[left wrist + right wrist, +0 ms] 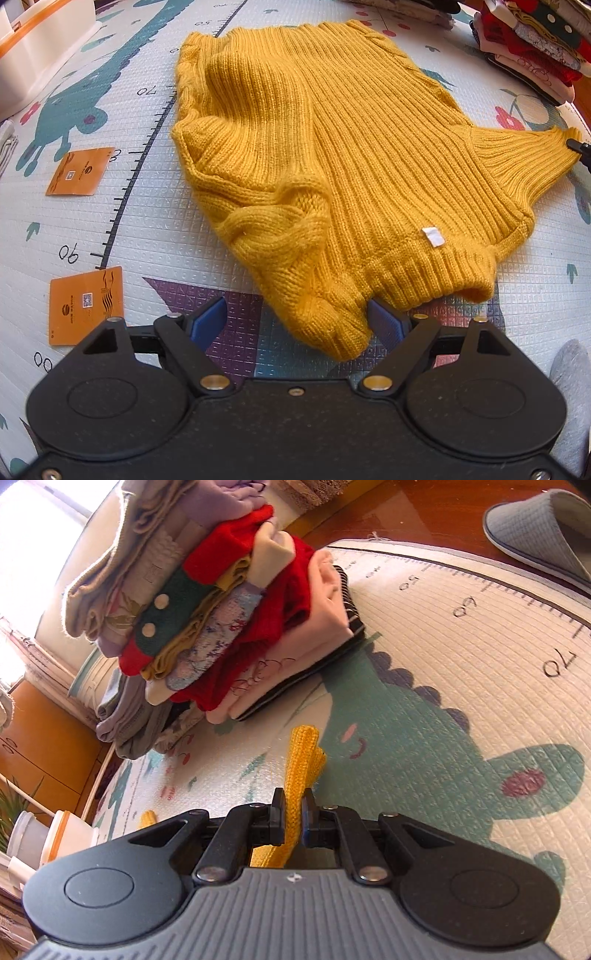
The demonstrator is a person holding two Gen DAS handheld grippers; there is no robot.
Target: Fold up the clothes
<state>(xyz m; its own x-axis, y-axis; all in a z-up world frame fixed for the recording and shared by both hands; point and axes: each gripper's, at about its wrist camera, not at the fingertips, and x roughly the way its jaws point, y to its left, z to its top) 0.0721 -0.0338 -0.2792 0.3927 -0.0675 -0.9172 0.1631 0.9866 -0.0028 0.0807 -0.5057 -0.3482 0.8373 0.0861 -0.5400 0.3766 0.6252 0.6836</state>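
While the mustard-yellow knitted sweater [325,155] lay spread on the printed play mat [155,229], one sleeve had been folded across its body and the other sleeve cuff [301,760] was pinched between the closed fingers of the right gripper [293,814], drawn out sideways from the sweater. The left gripper [297,319] was held with its blue pads [208,319] spread wide at the sweater's near edge, beside the ribbed collar [436,273] — one pad was tucked against the knit, but nothing was clasped. A stack of folded clothes [236,627] stood on the mat beyond the sweater's far corner, and two orange cards [85,304] lay on the mat on the side away from the held cuff.

Several risks could be judged from here. Since only the cuff's edge was gripped, the thick knit could slip free if it were pulled hard — the sleeve would then drop in a heap. With no hold at the collar, the whole sweater could be dragged across the mat, and the sleeve already laid over could be undone.
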